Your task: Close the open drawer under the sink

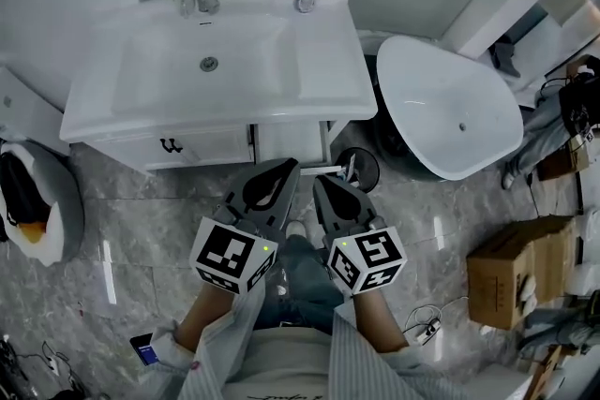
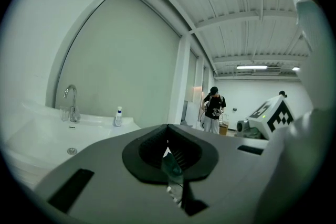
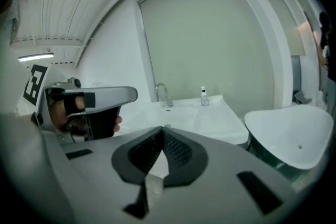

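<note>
The person is holding both grippers low, near the sink [image 1: 141,98], neither touching anything. The left gripper [image 1: 281,166] and the right gripper [image 1: 327,182] are both clenched on nothing, tips meeting. The drawer [image 1: 202,148] is jutting out below the sink's near edge, to their left. A push landing off-centre, far from the handle [image 1: 171,145], risks skewing and jamming the drawer; pointed tips may slide off its smooth front.
</note>
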`<state>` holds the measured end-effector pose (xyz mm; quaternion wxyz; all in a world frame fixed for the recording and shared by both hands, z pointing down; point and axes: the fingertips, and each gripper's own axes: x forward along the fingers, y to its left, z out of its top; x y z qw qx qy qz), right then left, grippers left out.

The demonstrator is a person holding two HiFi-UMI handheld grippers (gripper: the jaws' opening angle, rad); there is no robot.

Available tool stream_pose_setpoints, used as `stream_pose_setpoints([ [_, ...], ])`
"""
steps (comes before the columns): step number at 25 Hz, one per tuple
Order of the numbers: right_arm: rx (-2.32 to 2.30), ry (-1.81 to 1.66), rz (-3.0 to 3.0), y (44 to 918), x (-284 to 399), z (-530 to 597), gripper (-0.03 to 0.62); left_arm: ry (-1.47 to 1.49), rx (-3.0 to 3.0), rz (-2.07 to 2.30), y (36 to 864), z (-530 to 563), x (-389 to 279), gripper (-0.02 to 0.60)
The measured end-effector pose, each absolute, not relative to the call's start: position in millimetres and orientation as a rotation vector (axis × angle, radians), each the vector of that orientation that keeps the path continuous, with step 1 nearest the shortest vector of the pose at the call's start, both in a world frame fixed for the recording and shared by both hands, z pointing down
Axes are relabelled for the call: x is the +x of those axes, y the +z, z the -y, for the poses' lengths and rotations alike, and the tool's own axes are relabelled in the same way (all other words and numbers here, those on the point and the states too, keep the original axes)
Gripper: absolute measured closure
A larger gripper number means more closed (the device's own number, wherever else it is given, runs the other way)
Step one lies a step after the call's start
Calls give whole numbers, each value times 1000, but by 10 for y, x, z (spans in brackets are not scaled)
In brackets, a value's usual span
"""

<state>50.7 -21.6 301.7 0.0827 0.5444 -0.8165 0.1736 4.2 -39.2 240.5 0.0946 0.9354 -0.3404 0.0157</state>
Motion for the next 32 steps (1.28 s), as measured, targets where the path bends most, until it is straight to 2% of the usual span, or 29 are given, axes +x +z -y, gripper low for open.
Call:
stream_pose_setpoints([
  [14,1392,482,2553,2987,1092,1063,585,45,2685,1262,2398,1177,574,566],
  [32,1355,555,2558,3150,1019,1262,585,164,2615,1285,2717,1309,483,566],
])
